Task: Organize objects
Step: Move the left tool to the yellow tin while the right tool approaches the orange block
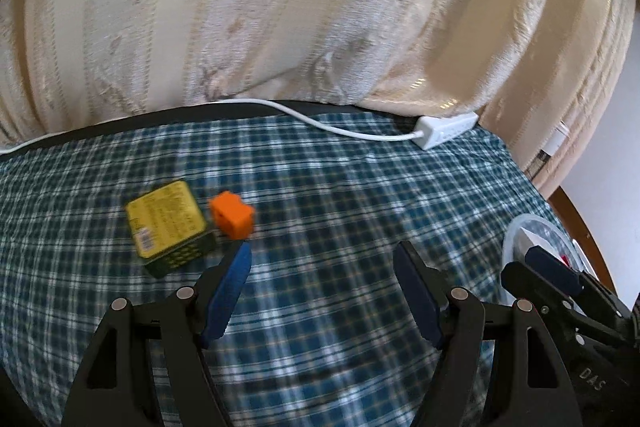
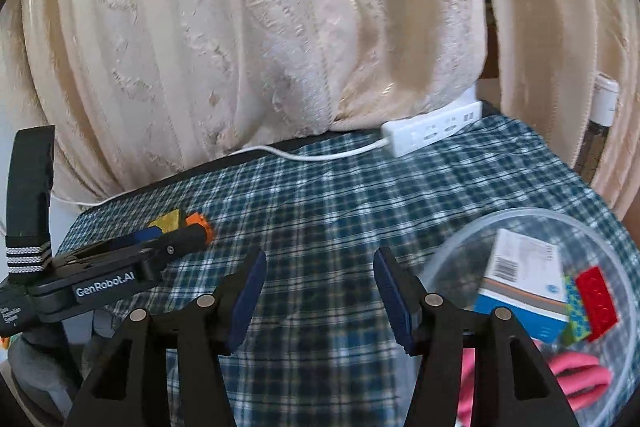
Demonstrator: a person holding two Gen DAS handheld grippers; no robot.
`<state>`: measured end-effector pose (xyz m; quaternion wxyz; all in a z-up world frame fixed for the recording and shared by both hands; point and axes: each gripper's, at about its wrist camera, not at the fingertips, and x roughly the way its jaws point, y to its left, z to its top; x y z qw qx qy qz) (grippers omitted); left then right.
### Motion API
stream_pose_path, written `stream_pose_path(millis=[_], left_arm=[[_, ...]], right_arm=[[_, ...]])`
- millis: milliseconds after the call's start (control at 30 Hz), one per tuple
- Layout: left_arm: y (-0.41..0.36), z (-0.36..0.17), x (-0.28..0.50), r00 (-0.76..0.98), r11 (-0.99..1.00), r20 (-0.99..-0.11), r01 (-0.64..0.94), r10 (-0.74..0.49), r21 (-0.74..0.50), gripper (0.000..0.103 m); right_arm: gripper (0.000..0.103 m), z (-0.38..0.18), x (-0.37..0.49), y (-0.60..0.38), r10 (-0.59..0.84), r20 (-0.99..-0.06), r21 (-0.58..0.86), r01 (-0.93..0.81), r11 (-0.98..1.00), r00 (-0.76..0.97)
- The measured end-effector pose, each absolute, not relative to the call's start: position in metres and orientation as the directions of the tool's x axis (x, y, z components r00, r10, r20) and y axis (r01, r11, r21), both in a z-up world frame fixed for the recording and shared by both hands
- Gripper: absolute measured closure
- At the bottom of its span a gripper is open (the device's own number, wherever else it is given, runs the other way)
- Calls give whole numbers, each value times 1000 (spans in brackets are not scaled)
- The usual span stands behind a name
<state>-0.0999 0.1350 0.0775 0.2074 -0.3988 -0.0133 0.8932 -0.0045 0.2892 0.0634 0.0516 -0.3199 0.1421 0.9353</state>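
My left gripper (image 1: 324, 259) hangs over the blue-and-white checked cloth (image 1: 340, 187) with its jaws parted and nothing between them; only cloth shows in the gap. Just ahead of its left-hand fingertip lies the yellow-green box (image 1: 168, 223), flat on the cloth with its printed yellow face up, and right beside it, touching or nearly so, sits the small orange block (image 1: 233, 215). My right gripper (image 2: 320, 263) is likewise parted and empty, cloth showing between its blue pads (image 2: 249, 291). To the right of it stands the clear plastic bowl (image 2: 520, 217), and inside I can see a white and blue carton (image 2: 520, 279) with a barcode, a red studded brick (image 2: 598, 297) leaning against a green patterned piece (image 2: 576, 311), and something pink (image 2: 576, 379) lower down that is too blurred to name. From the right wrist view the left gripper reaches in from the left edge, its tips near the box and the orange block, which it partly hides. At the far edge of the cloth a white power strip (image 1: 446, 131) lies with its white cable (image 1: 320, 123) running off to the left along a dark border. Behind it all hangs a cream patterned curtain (image 1: 280, 7). Both views are somewhat smeared
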Motion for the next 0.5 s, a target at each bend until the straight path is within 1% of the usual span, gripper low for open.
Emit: stream_pose_path(millis=[333,500], left_arm=[[95,71,-117,-618,-941,-713,-270,331,-203,28],[79,66,-123,-660,-969,-713,-210,237,-127,28]], right_arm=[[44,49,-40,264,-71,-648,245,-119,-962,-758],[44,43,-60,252,-122,-654,261,-71,-963,-746]])
